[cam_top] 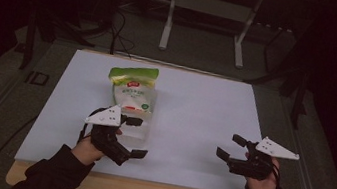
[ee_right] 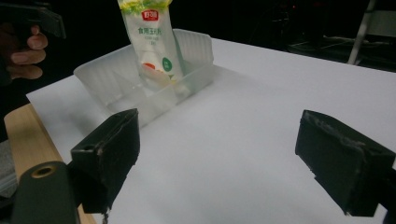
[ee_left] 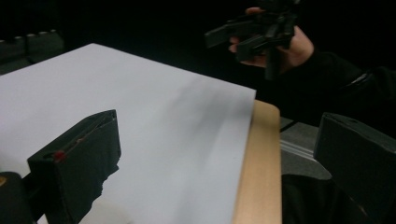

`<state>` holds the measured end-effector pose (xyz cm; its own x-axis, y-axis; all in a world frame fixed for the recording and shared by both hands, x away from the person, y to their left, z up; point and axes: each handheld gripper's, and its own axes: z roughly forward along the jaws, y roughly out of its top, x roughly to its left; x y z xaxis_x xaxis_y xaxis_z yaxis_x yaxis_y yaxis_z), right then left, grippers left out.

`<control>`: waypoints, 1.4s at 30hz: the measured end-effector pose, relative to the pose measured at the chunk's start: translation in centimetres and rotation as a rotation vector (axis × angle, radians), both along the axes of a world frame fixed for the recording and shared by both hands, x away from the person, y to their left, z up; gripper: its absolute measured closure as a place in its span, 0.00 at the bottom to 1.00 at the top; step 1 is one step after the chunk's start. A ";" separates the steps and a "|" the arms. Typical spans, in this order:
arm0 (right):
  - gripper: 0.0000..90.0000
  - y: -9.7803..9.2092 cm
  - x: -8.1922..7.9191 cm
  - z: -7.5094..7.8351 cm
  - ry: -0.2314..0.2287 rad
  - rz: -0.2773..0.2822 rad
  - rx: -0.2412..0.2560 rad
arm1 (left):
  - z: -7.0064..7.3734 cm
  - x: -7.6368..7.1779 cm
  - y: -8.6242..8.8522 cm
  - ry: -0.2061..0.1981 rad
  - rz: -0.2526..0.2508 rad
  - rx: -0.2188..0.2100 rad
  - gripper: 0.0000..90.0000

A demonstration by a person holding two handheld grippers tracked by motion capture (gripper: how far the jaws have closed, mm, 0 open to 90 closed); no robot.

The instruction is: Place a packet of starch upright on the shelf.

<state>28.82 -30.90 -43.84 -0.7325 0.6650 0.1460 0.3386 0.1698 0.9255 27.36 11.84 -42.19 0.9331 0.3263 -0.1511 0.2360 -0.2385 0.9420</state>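
Green-topped pouch (cam_top: 133, 88) standing propped in a clear plastic tray (ee_right: 116, 79) on the white sheet (cam_top: 192, 123), just beyond the left gripper (cam_top: 135, 137). Left and right gripper (cam_top: 229, 146) both spread wide, grasping nothing. Probably soft, crinkly, slippery film with loose contents; best pinched at the flat sealed top.

The left gripper (cam_top: 133, 137) sat at the near left, its fingers (cam_top: 139, 154) spread wide and pointing right, held by the person's left hand (cam_top: 87, 149) with a dark sleeve behind it. The right gripper (cam_top: 231, 147) hung at the near right, fingers (cam_top: 223, 154) likewise parted and pointing left, gripped from below by the right hand (cam_top: 262, 182). Both forearms came in from the near edge.
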 end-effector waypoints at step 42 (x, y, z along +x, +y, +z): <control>0.15 0.0 -0.2 -2.1 0.020 -0.003 -0.023 | -6.4 -2.3 -8.7 0.021 -0.079 0.024 0.01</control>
<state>28.58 -30.88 -45.97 -0.7274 0.6707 0.1450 0.3574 0.1898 0.9145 25.09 3.10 -48.56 0.9527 0.2559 -0.1641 0.2355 -0.2799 0.9307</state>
